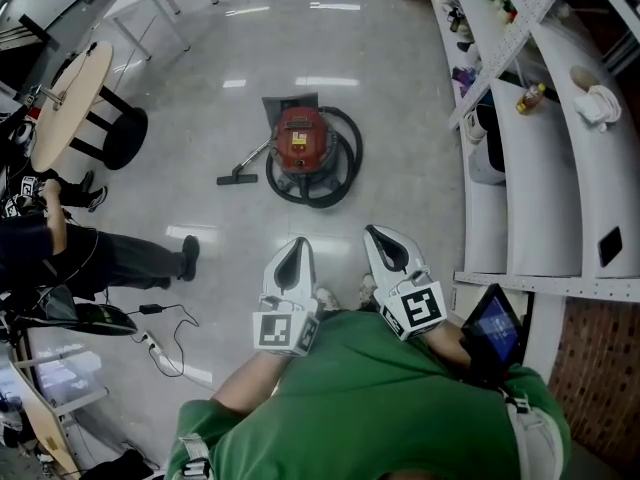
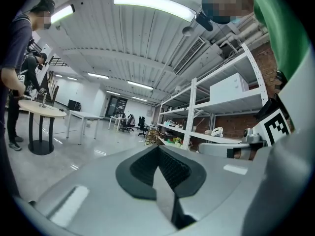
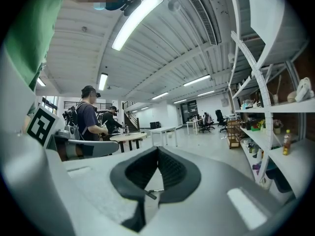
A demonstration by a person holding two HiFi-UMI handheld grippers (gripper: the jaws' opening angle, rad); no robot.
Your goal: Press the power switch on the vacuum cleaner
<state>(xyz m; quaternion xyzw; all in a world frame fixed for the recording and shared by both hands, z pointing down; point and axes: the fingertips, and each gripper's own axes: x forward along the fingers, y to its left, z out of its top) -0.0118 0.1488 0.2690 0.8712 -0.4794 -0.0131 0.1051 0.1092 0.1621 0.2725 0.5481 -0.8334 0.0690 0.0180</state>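
Writing: none legible; pale label on the vacuum cleaner [image 1: 300, 140] too small to read; black-and-white square markers on both cubes.
Floor: glossy pale grey, streaked with reflections of the ceiling lights.
Room, left: round wooden surface [image 1: 68, 100] on a black pedestal; person in dark clothes [image 1: 95, 258] just beside it; white power strip [image 1: 150, 343] and black cable on the floor.
Vacuum cleaner: red canister with dark fittings on top, on the floor at centre, well ahead of both grippers; black hose [image 1: 345, 163] coiled around it; black floor nozzle [image 1: 237, 178] to its left.
Left hand-held gripper [image 1: 296, 248]: jaws closed together, empty, pointed toward the vacuum cleaner, well apart from it.
Right hand-held gripper [image 1: 375, 236]: jaws pressed together, empty, just beside the left one.
Room, right: long white shelving [image 1: 540, 168] with a bottle [image 1: 531, 96] and small items; dark lit screen [image 1: 493, 326] near the wearer's right arm; brick wall [image 1: 600, 368] at the far edge.
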